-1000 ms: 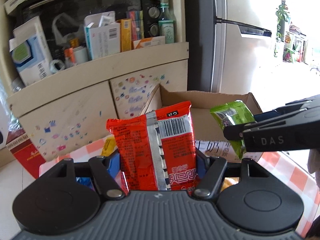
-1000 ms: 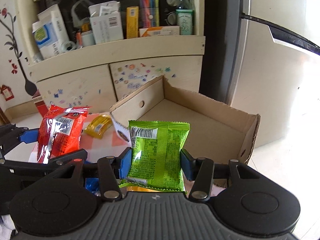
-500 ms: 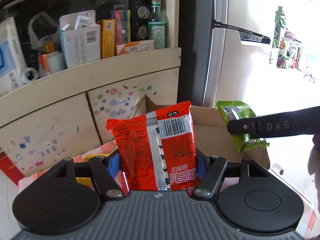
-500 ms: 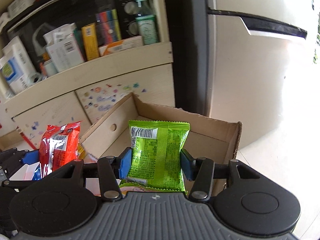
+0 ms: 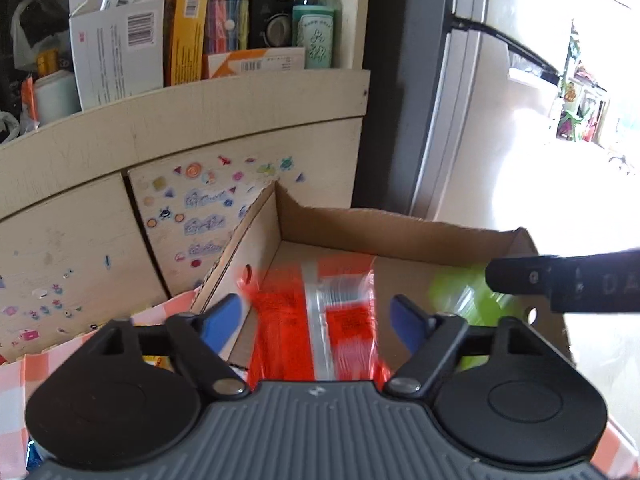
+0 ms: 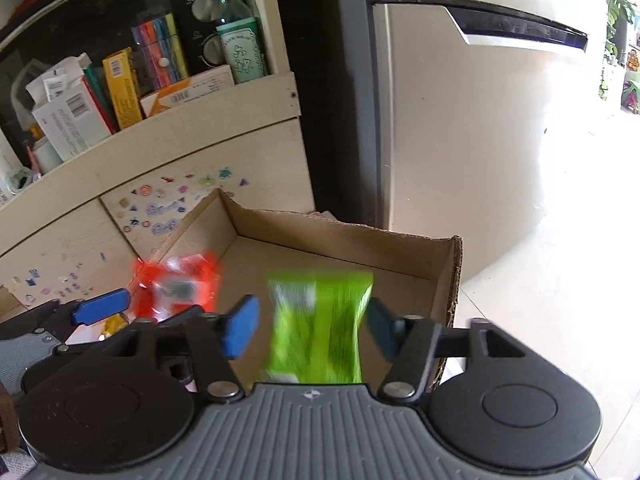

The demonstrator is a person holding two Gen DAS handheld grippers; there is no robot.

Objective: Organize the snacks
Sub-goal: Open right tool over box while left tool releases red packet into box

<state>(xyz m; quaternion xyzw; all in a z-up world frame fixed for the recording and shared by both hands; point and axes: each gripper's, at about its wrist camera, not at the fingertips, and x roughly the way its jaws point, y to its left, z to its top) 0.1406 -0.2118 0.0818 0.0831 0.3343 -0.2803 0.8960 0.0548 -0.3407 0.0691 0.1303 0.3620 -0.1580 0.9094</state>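
Observation:
My left gripper (image 5: 316,320) is open over the cardboard box (image 5: 396,232). The red snack packet (image 5: 316,320) is blurred between its spread blue pads, loose and dropping into the box. My right gripper (image 6: 312,324) is open too, and the green snack packet (image 6: 320,328) is blurred between its pads, falling into the same box (image 6: 344,236). In the left wrist view the green packet (image 5: 460,296) shows at the right under the right gripper's black finger (image 5: 560,288). In the right wrist view the red packet (image 6: 176,288) and the left gripper's blue pad (image 6: 100,310) show at the left.
A cream cabinet with stickers (image 5: 192,200) stands behind the box; its shelf holds boxes and a green bottle (image 5: 318,28). A fridge door (image 6: 460,120) is at the right. A red-and-white checked cloth (image 5: 16,380) lies under the box, with a yellow packet (image 6: 116,324) on it.
Both grippers have opened over the box and let go of their packets, which are dropping. Both moved forward and closer to the box.

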